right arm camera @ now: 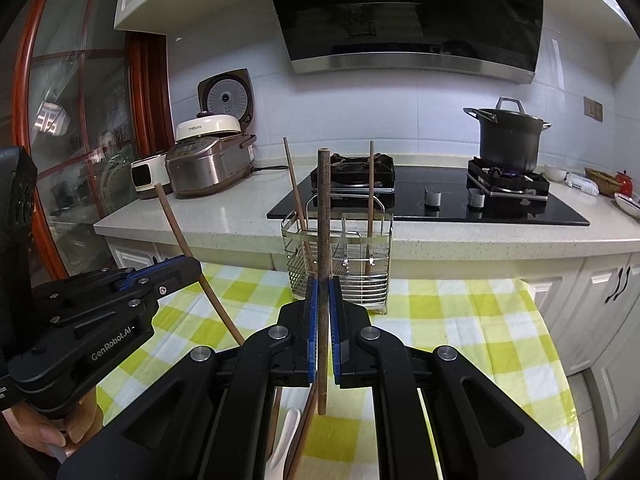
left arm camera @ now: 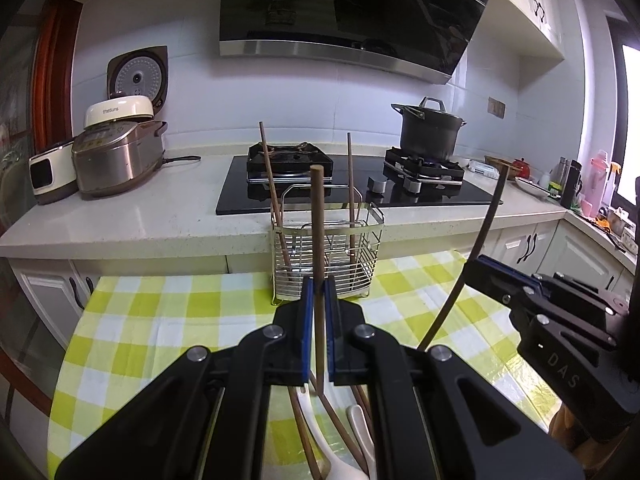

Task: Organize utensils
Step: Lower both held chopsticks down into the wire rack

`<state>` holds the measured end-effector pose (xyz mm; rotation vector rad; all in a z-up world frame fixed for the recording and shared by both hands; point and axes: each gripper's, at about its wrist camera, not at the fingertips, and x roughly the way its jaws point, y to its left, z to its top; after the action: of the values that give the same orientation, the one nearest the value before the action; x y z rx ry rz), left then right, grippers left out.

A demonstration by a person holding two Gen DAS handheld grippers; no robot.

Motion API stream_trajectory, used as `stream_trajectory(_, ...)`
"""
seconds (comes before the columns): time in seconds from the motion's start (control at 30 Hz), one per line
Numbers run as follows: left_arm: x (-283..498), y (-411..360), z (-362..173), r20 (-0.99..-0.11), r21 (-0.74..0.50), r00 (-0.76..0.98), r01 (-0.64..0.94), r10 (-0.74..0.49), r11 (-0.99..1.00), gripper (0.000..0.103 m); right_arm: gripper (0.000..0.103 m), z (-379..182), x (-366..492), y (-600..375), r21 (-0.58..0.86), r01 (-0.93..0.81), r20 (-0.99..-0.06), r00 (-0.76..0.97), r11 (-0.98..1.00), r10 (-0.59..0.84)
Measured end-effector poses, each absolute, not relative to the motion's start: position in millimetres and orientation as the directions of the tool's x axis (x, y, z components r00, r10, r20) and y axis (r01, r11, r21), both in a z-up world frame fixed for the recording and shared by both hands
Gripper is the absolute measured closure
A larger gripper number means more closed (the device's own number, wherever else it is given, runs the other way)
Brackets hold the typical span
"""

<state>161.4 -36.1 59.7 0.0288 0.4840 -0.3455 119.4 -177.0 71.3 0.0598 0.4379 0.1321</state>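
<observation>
slim brown chopstick [left arm camera: 319, 240], round-ended, upright

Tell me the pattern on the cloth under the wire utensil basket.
The cloth is a yellow-green and white check, clearest in the right wrist view.

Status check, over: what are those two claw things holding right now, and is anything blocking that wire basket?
Left gripper shut on one chopstick. Right gripper shut on another. Wire basket ahead, two chopsticks already in. Path clear.
</observation>
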Motion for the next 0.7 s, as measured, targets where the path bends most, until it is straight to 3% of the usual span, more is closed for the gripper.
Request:
stream_trajectory(0.33, 180, -40, 91, -0.449, -0.018, 0.831, 0.359, -0.329, 0.933, 0.098, 0.096, 96, 147, -192, 0.097, -0.135, -0.39, 0.906, 0.986, 0.162)
stream_trajectory(0.7, 241, -61, 181, -0.412, 0.067, 0.856, 0.371, -0.313, 0.926, 0.098, 0.096, 167, 224, -210, 0.064, -0.144, -0.363, 0.918, 0.988, 0.157)
